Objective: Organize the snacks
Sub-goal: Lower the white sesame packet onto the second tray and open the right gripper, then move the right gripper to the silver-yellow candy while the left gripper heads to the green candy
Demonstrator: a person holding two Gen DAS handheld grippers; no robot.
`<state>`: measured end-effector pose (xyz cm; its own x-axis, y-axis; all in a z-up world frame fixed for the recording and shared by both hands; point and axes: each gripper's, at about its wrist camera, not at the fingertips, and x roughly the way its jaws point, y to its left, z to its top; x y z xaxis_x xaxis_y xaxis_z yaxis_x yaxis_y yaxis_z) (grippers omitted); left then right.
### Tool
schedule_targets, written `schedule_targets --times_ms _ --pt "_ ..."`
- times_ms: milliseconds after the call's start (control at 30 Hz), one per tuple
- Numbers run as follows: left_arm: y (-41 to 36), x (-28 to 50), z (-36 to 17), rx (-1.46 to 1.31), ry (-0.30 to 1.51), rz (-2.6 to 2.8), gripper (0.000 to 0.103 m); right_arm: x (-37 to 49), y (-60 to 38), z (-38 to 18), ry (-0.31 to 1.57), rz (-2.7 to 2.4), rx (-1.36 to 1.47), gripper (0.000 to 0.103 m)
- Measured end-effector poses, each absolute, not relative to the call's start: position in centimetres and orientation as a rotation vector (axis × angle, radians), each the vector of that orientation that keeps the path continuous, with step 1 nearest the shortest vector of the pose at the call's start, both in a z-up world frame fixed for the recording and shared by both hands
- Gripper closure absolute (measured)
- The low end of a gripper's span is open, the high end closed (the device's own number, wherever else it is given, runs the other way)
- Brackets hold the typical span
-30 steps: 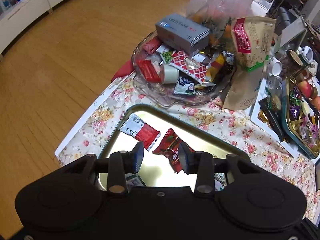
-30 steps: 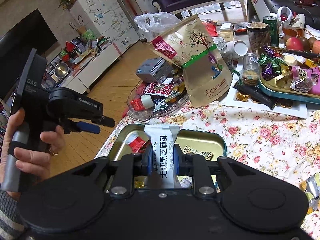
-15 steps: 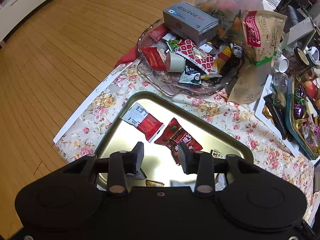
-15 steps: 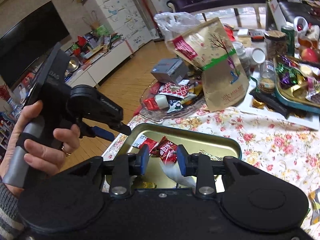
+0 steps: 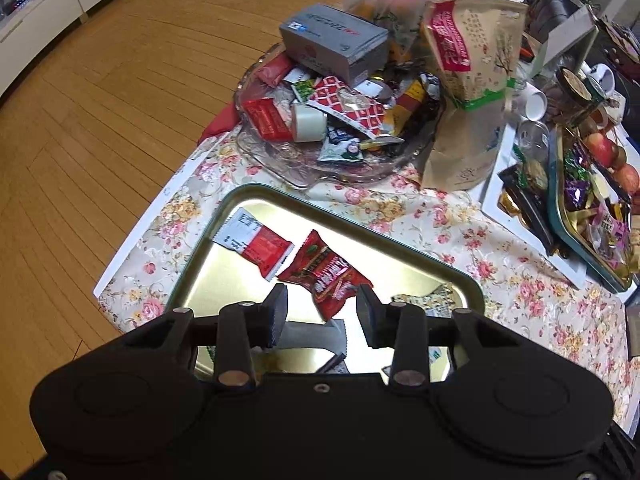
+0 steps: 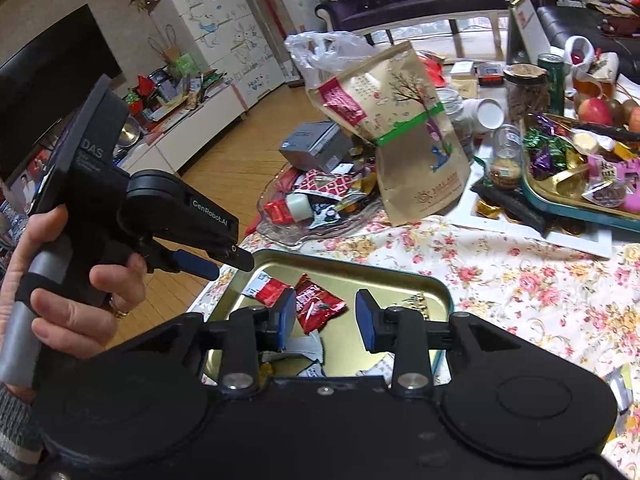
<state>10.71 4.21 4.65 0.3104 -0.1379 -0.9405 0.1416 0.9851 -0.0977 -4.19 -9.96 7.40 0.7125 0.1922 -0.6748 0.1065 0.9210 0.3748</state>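
A gold metal tray [image 5: 224, 280] [image 6: 400, 280] lies on the floral tablecloth and holds several snack packets: a red and white sachet [image 5: 256, 242] [image 6: 267, 290], a dark red packet [image 5: 326, 276] [image 6: 318, 304] and a white packet [image 6: 306, 346] under the right gripper. My left gripper [image 5: 320, 314] is open and empty above the tray. My right gripper [image 6: 326, 316] is open and empty above the tray. The left gripper body, held in a hand, shows in the right wrist view [image 6: 176, 216].
A glass dish [image 5: 280, 156] piled with snacks and a grey box [image 5: 334, 42] stands behind the tray. A tall paper bag [image 5: 468, 88] [image 6: 404, 132] leans beside it. A teal tray of candies [image 6: 576, 196] and jars stand to the right. The table edge and wood floor lie to the left.
My right gripper opened and let go of the white packet, which now lies in the tray. The left gripper stayed open and shifted slightly over the tray.
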Motion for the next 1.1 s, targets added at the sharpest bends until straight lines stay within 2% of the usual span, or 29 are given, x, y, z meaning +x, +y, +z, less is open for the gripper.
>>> schedule_targets --times_ms 433,1100 --pt "-3.3 7.5 6.6 0.057 1.224 -0.312 0.056 -5.5 -13.3 6.5 0.834 -0.052 0.449 0.068" --pt "-14.6 0.7 5.3 0.3 1.242 -0.51 0.056 -12.9 -26.3 2.9 0.879 -0.428 0.609 0.068"
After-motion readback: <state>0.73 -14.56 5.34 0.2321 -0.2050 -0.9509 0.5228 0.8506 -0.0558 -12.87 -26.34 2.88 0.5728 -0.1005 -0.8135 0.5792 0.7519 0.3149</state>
